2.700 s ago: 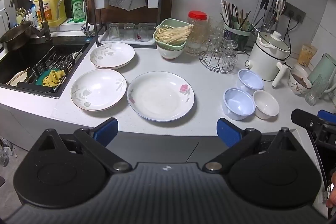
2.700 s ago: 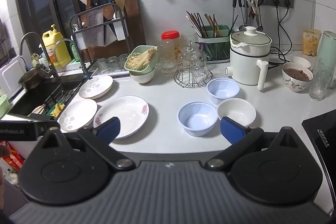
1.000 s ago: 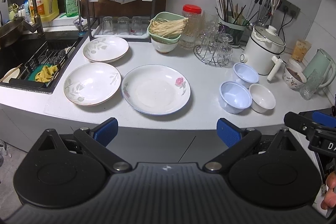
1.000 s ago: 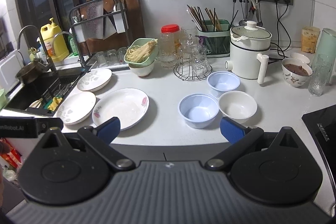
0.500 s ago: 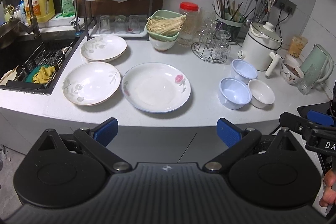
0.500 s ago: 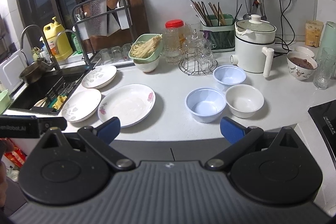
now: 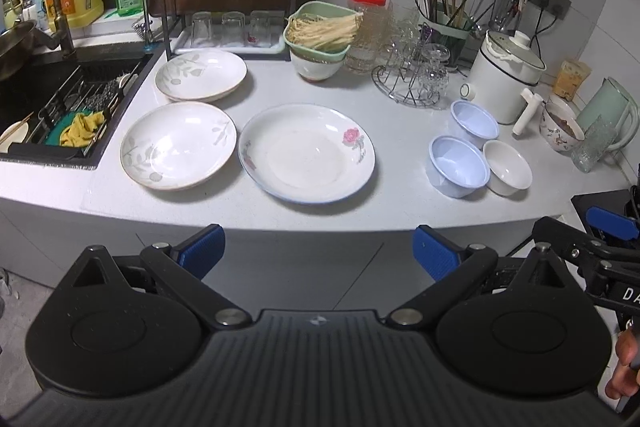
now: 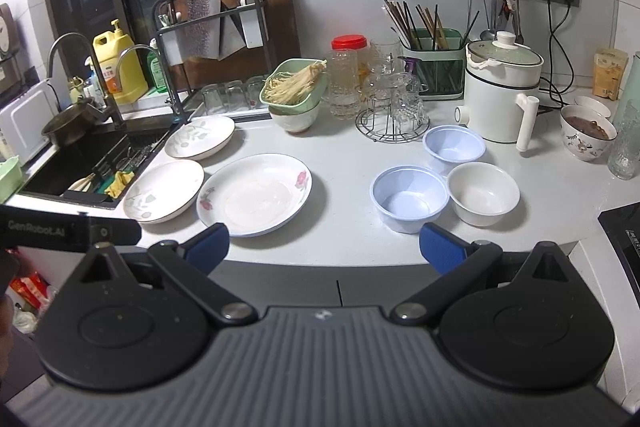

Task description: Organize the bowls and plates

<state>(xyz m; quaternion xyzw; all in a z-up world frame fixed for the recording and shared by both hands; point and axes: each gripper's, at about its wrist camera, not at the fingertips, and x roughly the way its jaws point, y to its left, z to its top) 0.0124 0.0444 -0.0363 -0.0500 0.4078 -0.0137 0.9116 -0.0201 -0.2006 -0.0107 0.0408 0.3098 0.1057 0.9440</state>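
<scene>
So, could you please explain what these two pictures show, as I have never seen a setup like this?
No robot here: a person holds a two-finger gripper in each hand, each carrying a fisheye camera looking forward along its fingers. One picture comes from the left gripper, the other from the right gripper. Both are open and hold nothing. Ahead, on the kitchen counter, lie a rose-patterned plate, two leaf-patterned plates, two blue bowls and a white bowl, not stacked.
</scene>
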